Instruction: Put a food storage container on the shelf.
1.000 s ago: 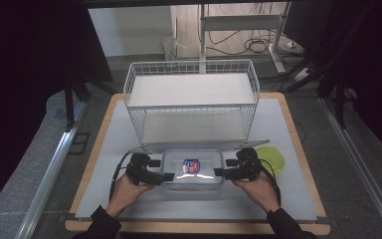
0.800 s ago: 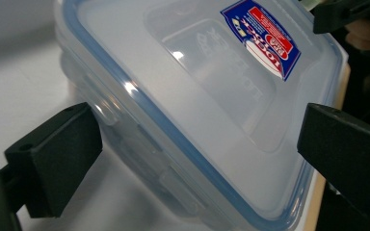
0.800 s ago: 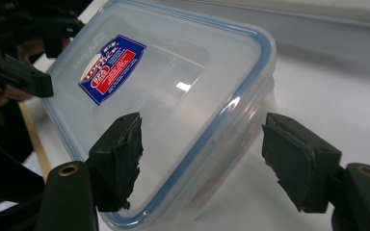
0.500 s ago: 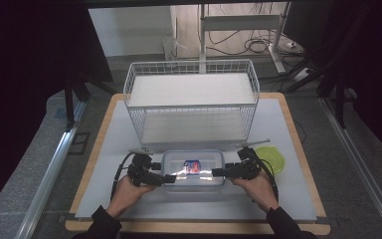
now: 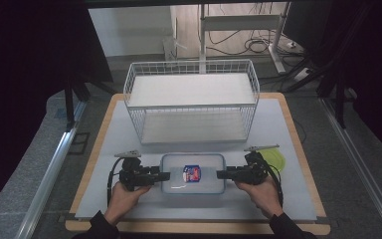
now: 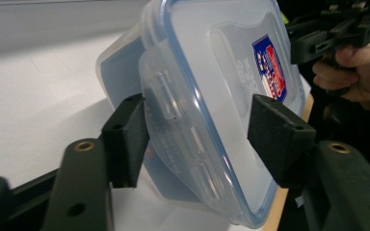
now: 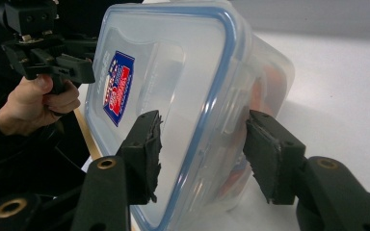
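High view: clear lidded box (image 5: 193, 173) near front edge of worktop (image 5: 288, 129), wire basket (image 5: 191, 99) behind it. Left claw (image 5: 165, 175) at the box's left end, right claw (image 5: 221, 174) at its right end. Both have just been closing, pads astride the end latches; contact cannot be told.

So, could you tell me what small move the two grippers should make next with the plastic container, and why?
Probably finish closing both. The left gripper and right gripper straddle opposite ends of the lidded container, and their jaws have just been closing. The left gripper view shows one of the fingers at the wall, but a gap remains at the other, so a firm grip seems needed before lifting.
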Demonstrator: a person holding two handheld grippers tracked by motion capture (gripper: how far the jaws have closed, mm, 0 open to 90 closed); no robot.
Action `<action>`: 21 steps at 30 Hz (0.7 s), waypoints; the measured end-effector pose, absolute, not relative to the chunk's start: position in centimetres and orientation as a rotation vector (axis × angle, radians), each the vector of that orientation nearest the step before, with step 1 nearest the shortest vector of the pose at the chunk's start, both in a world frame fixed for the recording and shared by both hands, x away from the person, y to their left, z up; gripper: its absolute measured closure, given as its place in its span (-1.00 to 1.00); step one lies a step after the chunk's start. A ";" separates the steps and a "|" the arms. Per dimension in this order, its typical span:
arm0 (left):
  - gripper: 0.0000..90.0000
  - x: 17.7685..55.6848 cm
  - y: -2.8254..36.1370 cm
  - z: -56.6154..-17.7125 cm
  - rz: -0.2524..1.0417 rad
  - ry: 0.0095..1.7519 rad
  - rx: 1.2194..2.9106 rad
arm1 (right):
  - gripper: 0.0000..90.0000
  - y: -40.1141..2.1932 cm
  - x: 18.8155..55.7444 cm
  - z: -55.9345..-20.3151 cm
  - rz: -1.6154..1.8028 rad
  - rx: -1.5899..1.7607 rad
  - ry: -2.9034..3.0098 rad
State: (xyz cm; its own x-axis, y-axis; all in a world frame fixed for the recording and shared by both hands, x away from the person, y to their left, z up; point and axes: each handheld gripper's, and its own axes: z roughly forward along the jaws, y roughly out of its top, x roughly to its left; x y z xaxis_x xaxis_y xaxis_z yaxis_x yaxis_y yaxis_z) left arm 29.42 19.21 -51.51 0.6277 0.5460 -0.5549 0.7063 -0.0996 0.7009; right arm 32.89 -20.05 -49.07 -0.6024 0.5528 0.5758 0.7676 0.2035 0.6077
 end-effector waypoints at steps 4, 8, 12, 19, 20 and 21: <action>0.01 28.9 19.3 -51.4 -0.170 1.002 1.768 | 0.12 -20.2 32.5 -48.8 -1.345 -1.253 -2.254; 0.04 28.5 19.4 -51.4 -0.160 0.986 1.771 | 0.12 -20.4 32.1 -49.0 -1.346 -1.242 -2.239; 0.03 28.5 19.6 -51.6 -0.172 0.991 1.765 | 0.07 -20.3 31.9 -49.7 -1.329 -1.251 -2.206; -0.03 28.7 19.5 -51.7 -0.196 0.994 1.785 | 0.10 -20.4 31.9 -49.6 -1.336 -1.245 -2.206; -0.09 28.8 19.4 -52.0 -0.215 1.015 1.781 | 0.10 -20.4 31.8 -49.7 -1.330 -1.247 -2.199; -0.18 28.8 19.5 -52.1 -0.224 1.026 1.771 | 0.10 -20.4 31.9 -49.7 -1.330 -1.246 -2.192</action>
State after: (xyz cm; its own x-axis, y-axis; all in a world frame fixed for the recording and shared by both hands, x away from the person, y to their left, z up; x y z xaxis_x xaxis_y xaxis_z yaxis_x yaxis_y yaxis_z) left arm 28.83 19.47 -52.08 0.6179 0.5333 -0.5777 0.7258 -0.1044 0.6799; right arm 31.86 -20.43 -49.75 -0.5838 0.5245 0.6197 0.7919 0.1998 0.5770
